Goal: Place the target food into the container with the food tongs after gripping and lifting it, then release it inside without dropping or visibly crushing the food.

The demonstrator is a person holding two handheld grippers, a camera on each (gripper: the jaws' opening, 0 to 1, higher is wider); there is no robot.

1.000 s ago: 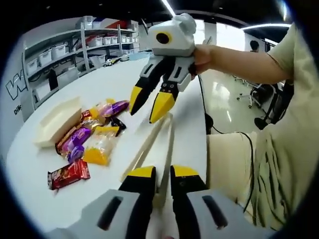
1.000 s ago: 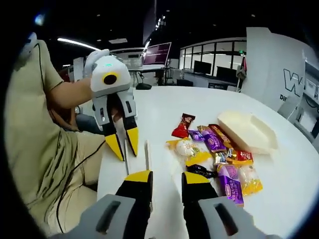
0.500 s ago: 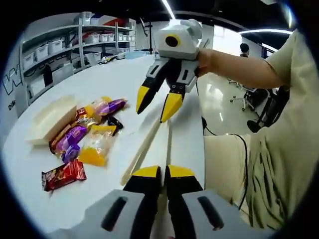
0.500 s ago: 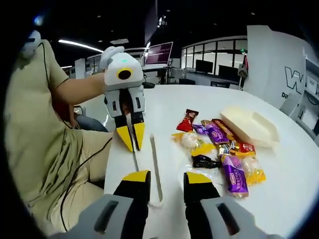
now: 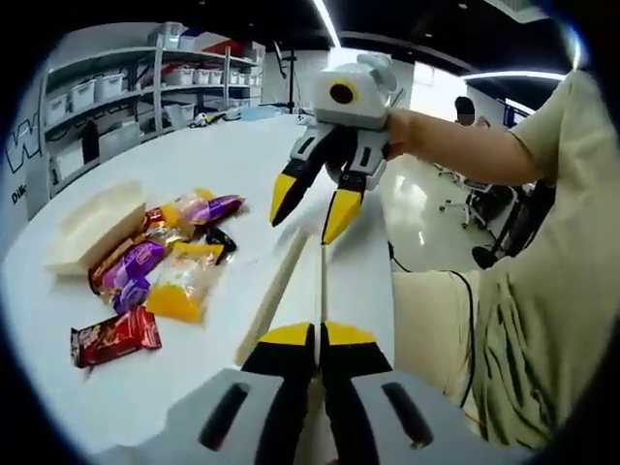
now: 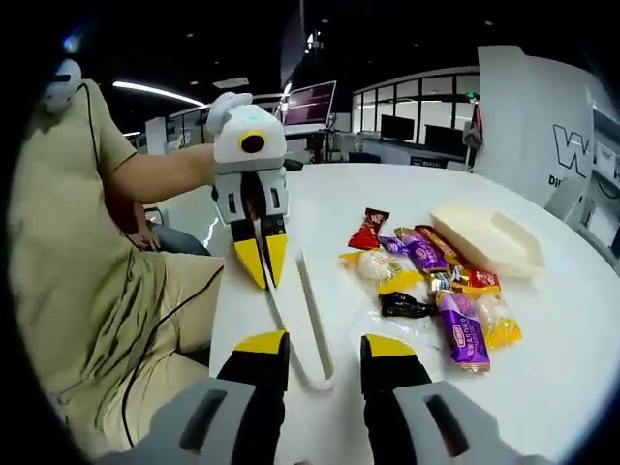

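Observation:
Cream food tongs (image 5: 276, 291) lie on the white table (image 5: 223, 155), their two arms spreading towards me in the left gripper view. My left gripper (image 5: 318, 339) is shut on the tip of one arm; the right gripper view shows it (image 6: 263, 271) pinching that arm. My right gripper (image 6: 325, 347) is open, with the joined end of the tongs (image 6: 312, 310) lying between its jaws; it hangs over that end (image 5: 310, 215). Wrapped snacks sit in a pile: a red one (image 5: 114, 336), a purple one (image 6: 465, 334), a black one (image 6: 405, 306). Beyond the pile lies an empty cream tray (image 5: 92, 223) (image 6: 489, 237).
The table's edge runs close beside the tongs, with the person's lap and a cable past it. Shelves with bins (image 5: 145, 87) stand behind the table. Bare table surface lies between the tongs and the snack pile.
My left gripper's jaws have gone from slightly apart to shut on the tongs' arm. The right gripper has come lower and closer over the tongs' joined end.

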